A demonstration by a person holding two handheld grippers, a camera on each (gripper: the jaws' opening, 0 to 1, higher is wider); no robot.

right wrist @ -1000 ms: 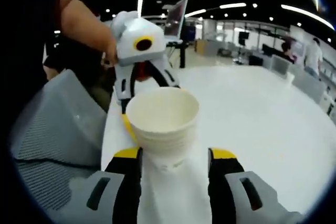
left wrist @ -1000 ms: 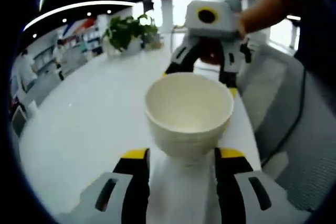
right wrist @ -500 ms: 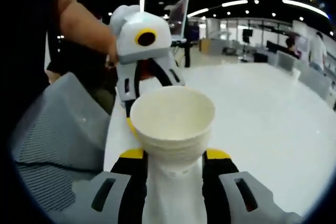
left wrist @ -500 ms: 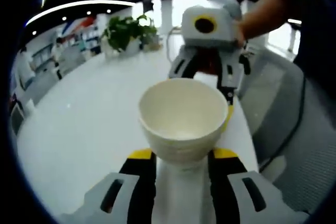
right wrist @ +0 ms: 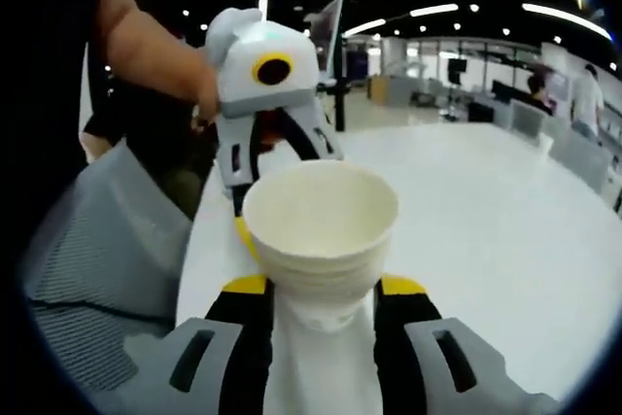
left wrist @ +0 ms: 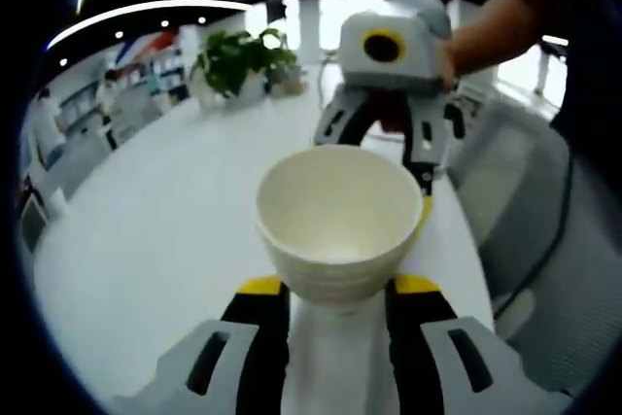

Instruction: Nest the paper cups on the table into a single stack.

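A nested stack of cream-white paper cups (left wrist: 338,224) stands upright, mouth open upward, on the white tabletop (left wrist: 165,230), rims layered.

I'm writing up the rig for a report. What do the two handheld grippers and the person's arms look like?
The left gripper and right gripper match: grey jaws with dark slots, black inner faces and yellow tips. Seen from the front, each has a white rounded housing bearing a yellow ring, over black-and-white linkage arms. The person's forearm is bare, beside dark clothing.
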